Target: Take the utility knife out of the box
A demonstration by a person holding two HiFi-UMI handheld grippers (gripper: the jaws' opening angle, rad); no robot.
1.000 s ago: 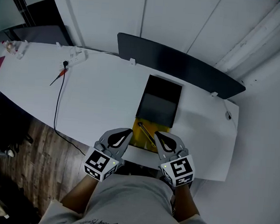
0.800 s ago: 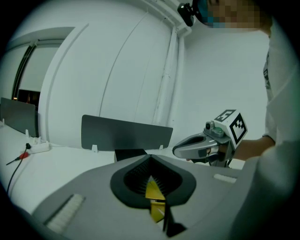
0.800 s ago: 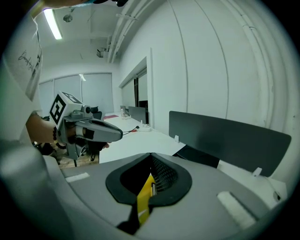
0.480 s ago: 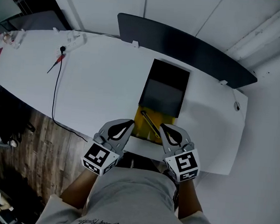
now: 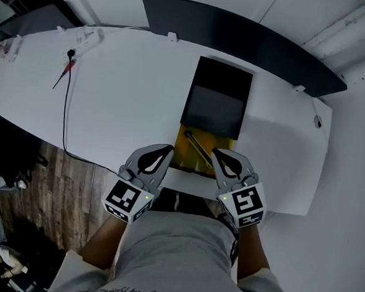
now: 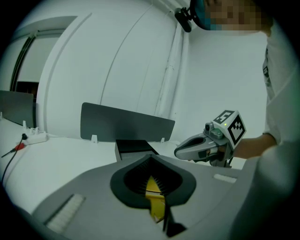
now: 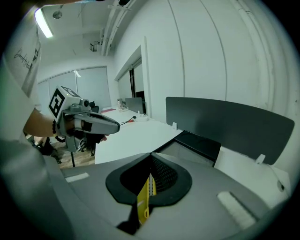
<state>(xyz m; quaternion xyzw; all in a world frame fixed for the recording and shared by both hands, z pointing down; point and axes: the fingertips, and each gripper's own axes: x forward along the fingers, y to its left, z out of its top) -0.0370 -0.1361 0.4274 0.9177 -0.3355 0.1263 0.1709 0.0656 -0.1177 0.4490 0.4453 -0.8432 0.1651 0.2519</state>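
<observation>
A black box point(image 5: 216, 104) lies on the white table point(image 5: 123, 100). Its yellow inner tray point(image 5: 191, 155) is slid out toward me. The utility knife point(image 5: 198, 148) rests diagonally in that tray. My left gripper point(image 5: 168, 149) hovers at the tray's left side and is shut with nothing in it. My right gripper point(image 5: 214, 152) hovers at the tray's right side, also shut and empty. The left gripper view looks past its closed jaws point(image 6: 151, 156) to the box point(image 6: 133, 147) and the right gripper point(image 6: 206, 145). The right gripper view shows the left gripper point(image 7: 89, 123) and the box point(image 7: 197, 143).
A dark partition panel point(image 5: 240, 34) stands along the table's far edge. A power strip point(image 5: 84, 37) with a black cable point(image 5: 66, 103) and a red-handled tool point(image 5: 62, 72) lie at the far left. The table's front edge point(image 5: 185, 195) runs just under both grippers, with wooden floor point(image 5: 36, 182) beyond.
Both grippers have sunk a little toward the table's front edge, staying either side of the yellow tray. Their jaws remain shut. The knife has not moved.
</observation>
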